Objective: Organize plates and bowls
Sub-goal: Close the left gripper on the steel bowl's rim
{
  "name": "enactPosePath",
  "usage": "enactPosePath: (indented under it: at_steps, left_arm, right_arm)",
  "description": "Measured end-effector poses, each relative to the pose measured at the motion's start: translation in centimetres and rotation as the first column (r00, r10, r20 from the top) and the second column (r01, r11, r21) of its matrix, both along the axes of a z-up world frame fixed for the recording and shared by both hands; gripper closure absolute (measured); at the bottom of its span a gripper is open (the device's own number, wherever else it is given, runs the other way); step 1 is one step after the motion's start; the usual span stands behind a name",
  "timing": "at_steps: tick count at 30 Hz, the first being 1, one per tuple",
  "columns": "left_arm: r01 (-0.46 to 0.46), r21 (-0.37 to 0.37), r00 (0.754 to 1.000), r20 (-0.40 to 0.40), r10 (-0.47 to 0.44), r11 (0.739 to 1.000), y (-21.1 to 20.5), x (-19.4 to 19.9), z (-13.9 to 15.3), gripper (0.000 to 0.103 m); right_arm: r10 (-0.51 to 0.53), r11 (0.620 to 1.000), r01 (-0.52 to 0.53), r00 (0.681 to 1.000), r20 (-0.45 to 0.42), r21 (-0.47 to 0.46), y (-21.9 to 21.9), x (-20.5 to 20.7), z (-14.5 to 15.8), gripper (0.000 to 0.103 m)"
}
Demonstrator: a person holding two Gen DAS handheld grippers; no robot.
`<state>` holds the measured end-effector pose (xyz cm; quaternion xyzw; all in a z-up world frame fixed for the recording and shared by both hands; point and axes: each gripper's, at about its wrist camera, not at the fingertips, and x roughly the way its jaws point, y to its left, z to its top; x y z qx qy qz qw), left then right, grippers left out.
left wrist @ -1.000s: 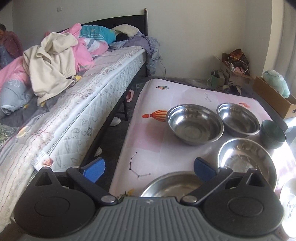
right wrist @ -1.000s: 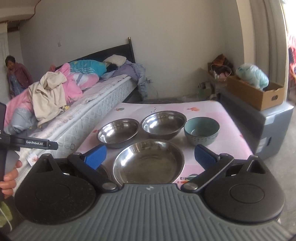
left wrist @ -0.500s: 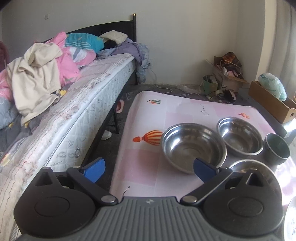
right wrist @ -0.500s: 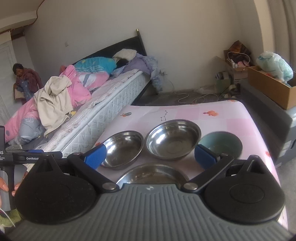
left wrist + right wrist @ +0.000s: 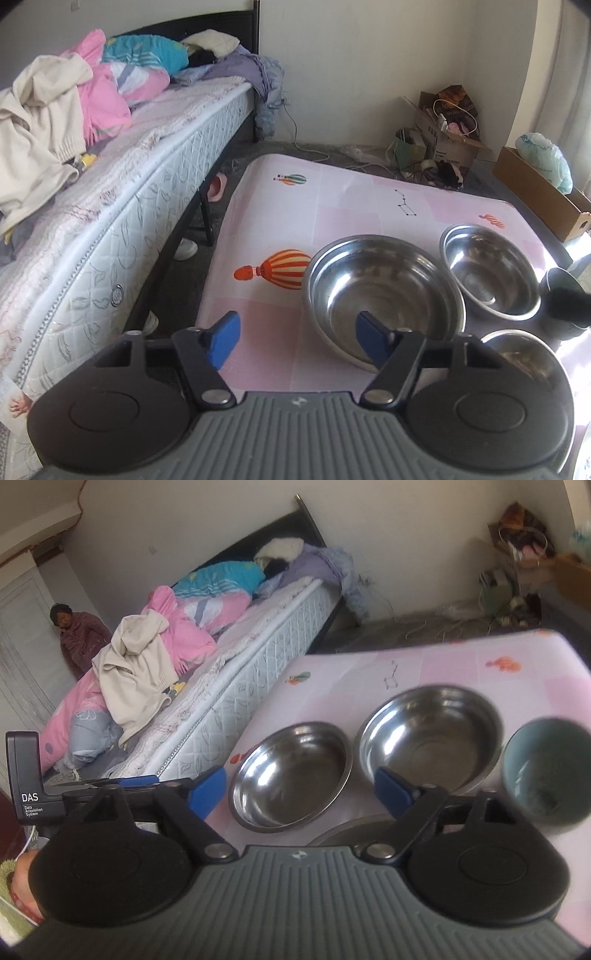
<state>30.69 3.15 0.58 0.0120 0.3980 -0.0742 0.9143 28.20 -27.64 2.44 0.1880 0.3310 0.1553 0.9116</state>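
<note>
progress: early, nothing stacked yet | bowls: steel bowl (image 5: 384, 295), second steel bowl (image 5: 491, 273) and blue bowl (image 5: 546, 771) apart on table (image 5: 332, 192) | left gripper (image 5: 295, 332): jaws just closing, part open, empty; right gripper (image 5: 301, 786): same, empty | left: all stacking

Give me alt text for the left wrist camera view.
Open left tongs with blue tips hover over a pink patterned table, the right tip inside the nearest steel bowl. A second steel bowl and a dark bowl sit to its right; a cluttered bed stands left.
</note>
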Motion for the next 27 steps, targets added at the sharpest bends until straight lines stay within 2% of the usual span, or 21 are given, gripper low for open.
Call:
enactPosePath:
  at_steps: [3,5,9,12,15,18,23,24,26,27]
  left_arm:
    - [0.013,-0.011,1.0,-0.015,-0.013,1.0,-0.2,1.1,-0.9,0.05]
    - [0.028,-0.01,0.999,-0.022,-0.028,1.0,-0.4,1.9,-1.4,0.052]
    - [0.031,-0.035,0.999,-0.04,-0.033,0.999,-0.6,3.8,-2.0,0.052]
    - [0.031,-0.02,0.997,-0.064,-0.032,0.999,-1.0,5.3,-2.5,0.057]
    - [0.008,-0.009,0.994,-0.113,-0.009,1.0,-1.3,7.0,-3.2,0.057]
    - [0.001,-0.008,0.992,-0.126,-0.002,1.0,-1.3,7.9,-4.0,0.058]
    - [-0.003,-0.013,0.985,-0.173,0.001,1.0,-1.4,8.8,-5.3,0.071]
    - [-0.008,-0.005,0.985,-0.175,0.007,1.0,-1.4,8.9,-5.5,0.078]
    - [-0.018,-0.019,0.984,-0.176,0.015,1.0,-1.4,8.8,-5.6,0.083]
    - [-0.016,-0.019,0.985,-0.174,0.013,1.0,-1.6,8.8,-5.6,0.089]
  right_arm:
    - [-0.015,1.0,0.015,0.999,-0.039,0.0,1.5,1.6,-2.5,0.041]
    - [-0.02,1.0,0.019,0.998,-0.059,-0.013,2.2,2.8,-3.7,0.052]
    - [-0.045,0.998,0.04,0.994,-0.099,-0.043,2.9,4.6,-5.5,0.057]
    - [-0.061,0.997,0.055,0.989,-0.137,-0.049,2.8,5.8,-6.6,0.06]
    - [-0.058,0.998,0.051,0.982,-0.178,-0.045,2.8,7.0,-7.6,0.067]
    - [-0.052,0.998,0.046,0.978,-0.204,-0.038,2.9,7.7,-8.5,0.073]
    - [-0.048,0.999,0.043,0.972,-0.228,-0.03,2.8,8.2,-9.2,0.083]
    - [-0.044,0.999,0.038,0.973,-0.228,-0.029,2.8,8.3,-9.2,0.084]
    - [-0.037,0.999,0.03,0.974,-0.224,-0.034,2.9,8.5,-9.2,0.089]
    - [-0.032,0.999,0.025,0.975,-0.221,-0.034,3.0,8.6,-9.2,0.089]
